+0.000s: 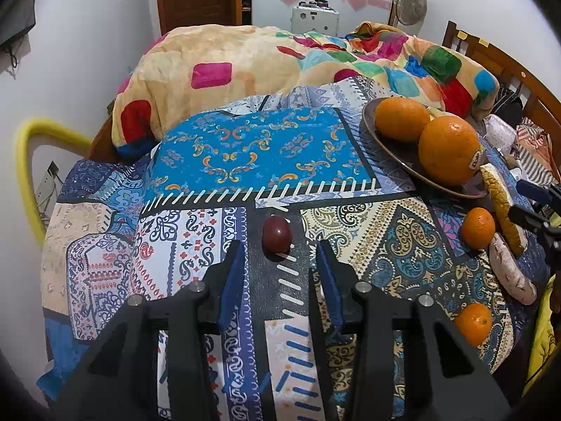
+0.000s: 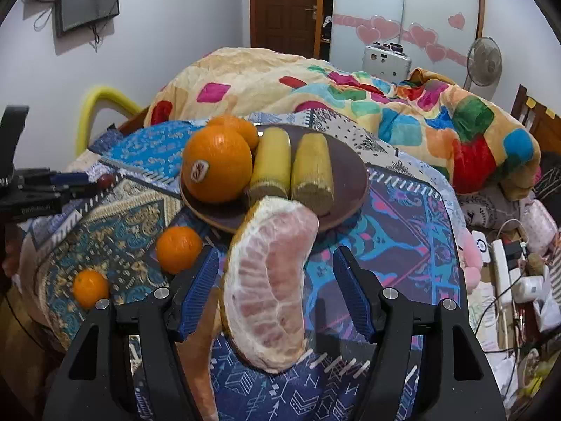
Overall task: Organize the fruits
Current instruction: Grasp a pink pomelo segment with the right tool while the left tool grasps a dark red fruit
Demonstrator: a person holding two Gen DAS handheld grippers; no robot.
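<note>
**Fruit scattered over a patterned bedspread, both grippers hanging open above it**

A peeled pomelo wedge [image 2: 270, 280] is lying on the bedspread [image 2: 403, 245] just in front of the brown plate [image 2: 350, 172], its pale pink flesh facing the right wrist camera and its far tip overlapping the plate's near rim; the right gripper [image 2: 275, 293] is standing around it with its jaws apart, the blue pads [image 2: 196, 291] sitting on either side of the wedge and a clear gap showing on the right, while on the left I cannot tell whether the pad is touching; nothing is being clamped.

On the plate two large oranges [image 2: 217, 165] are resting on the left side, the nearer one wearing a sticker, and two cobs of corn [image 2: 313, 172] are lying side by side to their right; two small mandarins [image 2: 178, 249] are sitting on the cloth left of the wedge, one near the plate and one further forward.

In the left wrist view a dark red plum-like fruit [image 1: 277, 235] is lying alone on a black strip of the cloth, just beyond the fingertips of the left gripper [image 1: 280, 263]; its jaws are standing apart with only cloth between them.

Behind everything a quilt [image 1: 245, 66] with coloured squares is lying heaped across the bed, and a fan [image 1: 410, 5] is standing by the far wall.
</note>
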